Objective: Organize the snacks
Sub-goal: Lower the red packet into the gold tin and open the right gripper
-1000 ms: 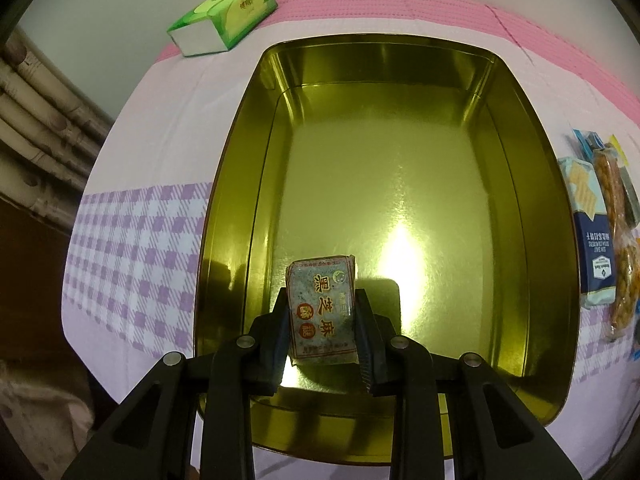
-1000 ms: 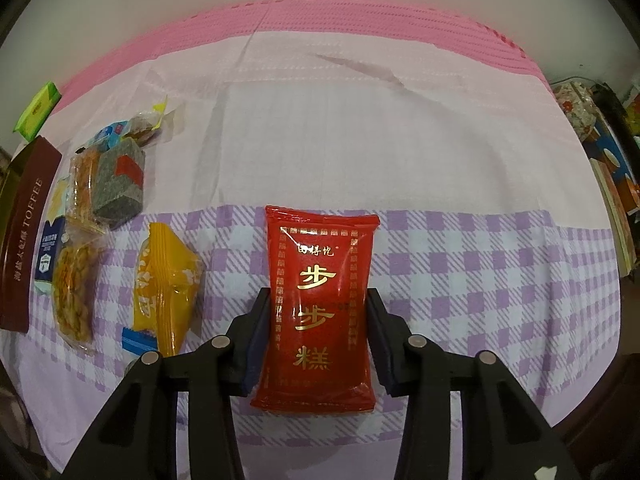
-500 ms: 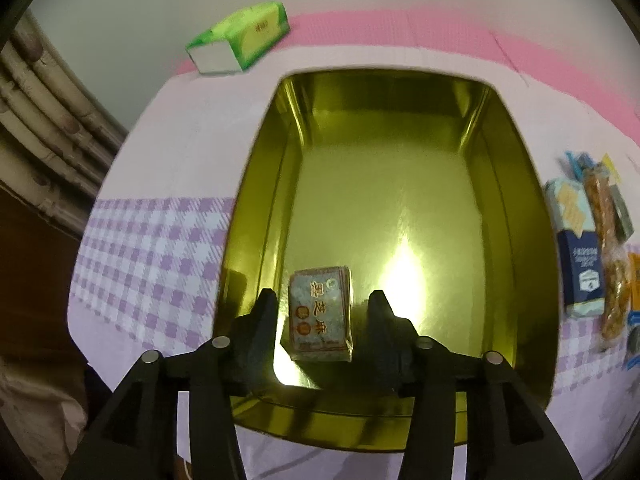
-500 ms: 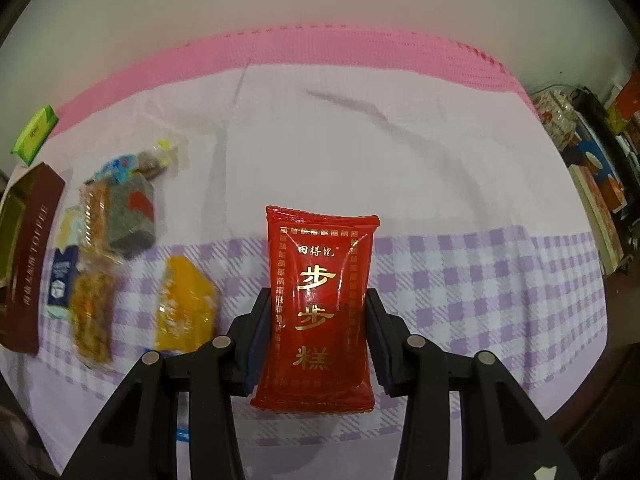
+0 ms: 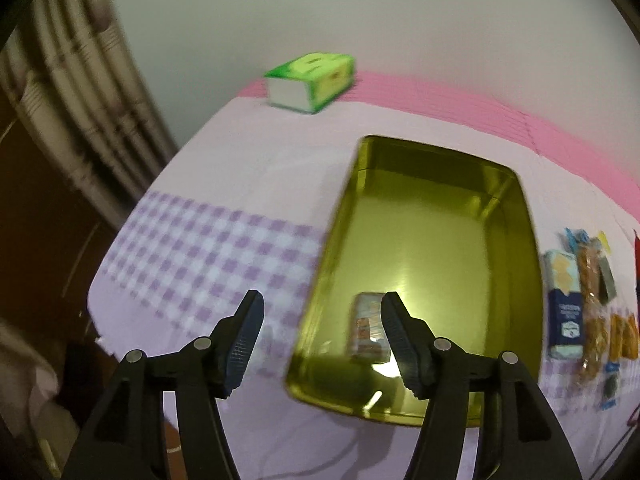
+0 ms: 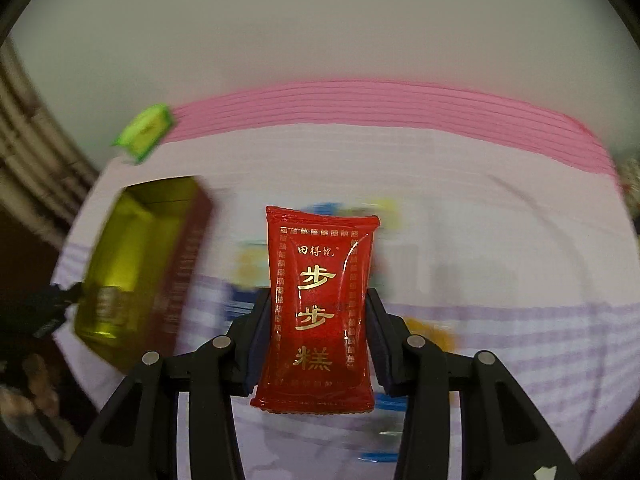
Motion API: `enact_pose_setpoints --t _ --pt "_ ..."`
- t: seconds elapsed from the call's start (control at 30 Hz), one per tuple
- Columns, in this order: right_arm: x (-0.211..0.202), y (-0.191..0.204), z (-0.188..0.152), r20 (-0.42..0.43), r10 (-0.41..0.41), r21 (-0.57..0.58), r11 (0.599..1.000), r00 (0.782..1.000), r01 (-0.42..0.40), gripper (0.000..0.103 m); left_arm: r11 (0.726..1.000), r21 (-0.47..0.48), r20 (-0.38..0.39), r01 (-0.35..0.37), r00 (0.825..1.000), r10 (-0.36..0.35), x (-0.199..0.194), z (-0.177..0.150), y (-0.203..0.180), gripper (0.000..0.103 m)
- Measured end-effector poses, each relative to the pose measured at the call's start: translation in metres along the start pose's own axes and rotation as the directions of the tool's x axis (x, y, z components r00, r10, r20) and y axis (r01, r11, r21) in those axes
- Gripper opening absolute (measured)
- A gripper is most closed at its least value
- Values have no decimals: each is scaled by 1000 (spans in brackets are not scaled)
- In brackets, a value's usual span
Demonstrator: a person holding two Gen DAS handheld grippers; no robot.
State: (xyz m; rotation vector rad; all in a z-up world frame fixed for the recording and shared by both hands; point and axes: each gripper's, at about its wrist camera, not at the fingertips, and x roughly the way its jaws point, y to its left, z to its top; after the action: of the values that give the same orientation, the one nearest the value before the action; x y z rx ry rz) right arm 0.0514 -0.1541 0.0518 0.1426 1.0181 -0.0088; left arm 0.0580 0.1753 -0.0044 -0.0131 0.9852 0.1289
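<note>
Gold, mirror-bright tin (image 5: 432,240) inside, dark brown on its outer wall. Grey-blue packet (image 5: 370,328) with an orange patch on the tin floor. Red glossy pouch (image 6: 318,308) with gold characters and a gold dotted border. Green and white tissue pack (image 5: 310,82). Cloth (image 5: 224,184) pale lilac-white, purple check band near, pink striped band far. Navy and pale blue box (image 5: 564,304). Black gripper (image 5: 322,344) arms, dark blue pads.

Snacks (image 6: 424,330) behind red packet (image 6: 318,308) motion-blurred, unidentifiable; small packet (image 5: 370,328) print illegible
</note>
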Motion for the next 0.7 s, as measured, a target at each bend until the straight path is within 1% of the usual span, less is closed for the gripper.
enact_pose_setpoints --t 0.17,0.27,0.33,0.4,0.5,0.7 --pt "21 70 0 -26 104 -68 992 994 -105 40 995 -89 -21 -36 999 34 -2 -13 26 62" --pt "35 109 -3 -53 146 -93 984 988 -151 40 993 -107 -36 -58 998 54 -1 -20 34 62" --pt "43 129 -5 -69 177 -118 976 982 -184 40 991 -118 -47 -62 997 57 -1 -24 37 62" --pt "53 148 -7 -87 178 -134 973 980 -188 40 990 -131 -54 -62 997 55 1 -24 40 62" --pt "66 166 -9 -111 177 -141 971 978 -192 40 988 -135 -49 -71 997 65 1 -24 41 62" --pt "83 174 -14 -131 132 -160 975 982 -153 40 988 -137 -63 -67 996 59 5 -24 43 62"
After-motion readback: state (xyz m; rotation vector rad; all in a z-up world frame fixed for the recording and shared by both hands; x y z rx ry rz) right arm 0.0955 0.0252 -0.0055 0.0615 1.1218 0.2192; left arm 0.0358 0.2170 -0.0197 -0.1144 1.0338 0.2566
